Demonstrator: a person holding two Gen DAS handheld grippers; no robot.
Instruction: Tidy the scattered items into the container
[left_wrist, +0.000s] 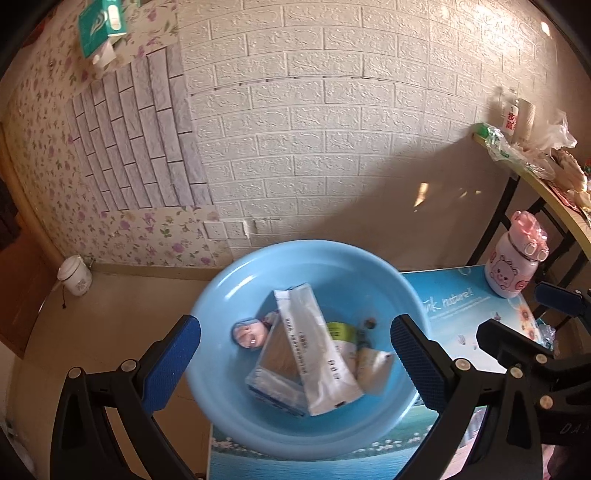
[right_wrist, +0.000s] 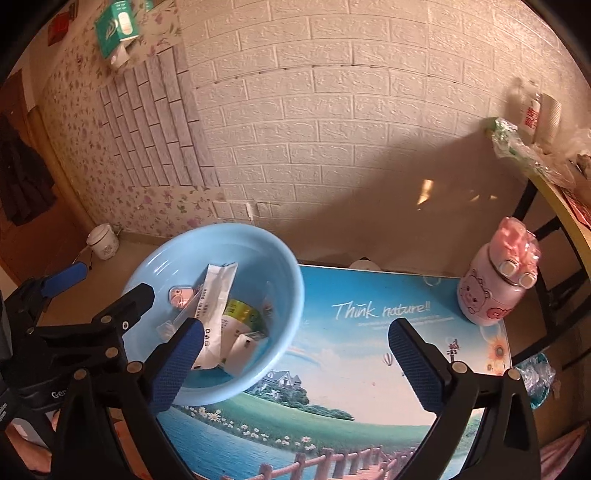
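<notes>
A light blue basin (left_wrist: 236, 280) sits at the left end of the small picture-top table (right_wrist: 351, 354). It holds a long white packet (left_wrist: 317, 354), a clear flat pack (left_wrist: 273, 380), a green-labelled packet (left_wrist: 341, 330), a small white sachet (left_wrist: 375, 369) and a small pink round item (left_wrist: 248, 334). My left gripper (left_wrist: 295, 365) is open and empty, hovering above the basin. My right gripper (right_wrist: 295, 365) is open and empty above the table, just right of the basin (right_wrist: 284, 295). The left gripper shows at the left edge of the right wrist view (right_wrist: 66, 295).
A pink bear-print bottle (right_wrist: 491, 291) stands at the table's back right corner. A taller cluttered side table (left_wrist: 546, 184) is at the far right. A white pot (left_wrist: 75, 277) sits on the floor by the wall. A crumpled plastic wrapper (right_wrist: 537, 373) lies off the table's right edge.
</notes>
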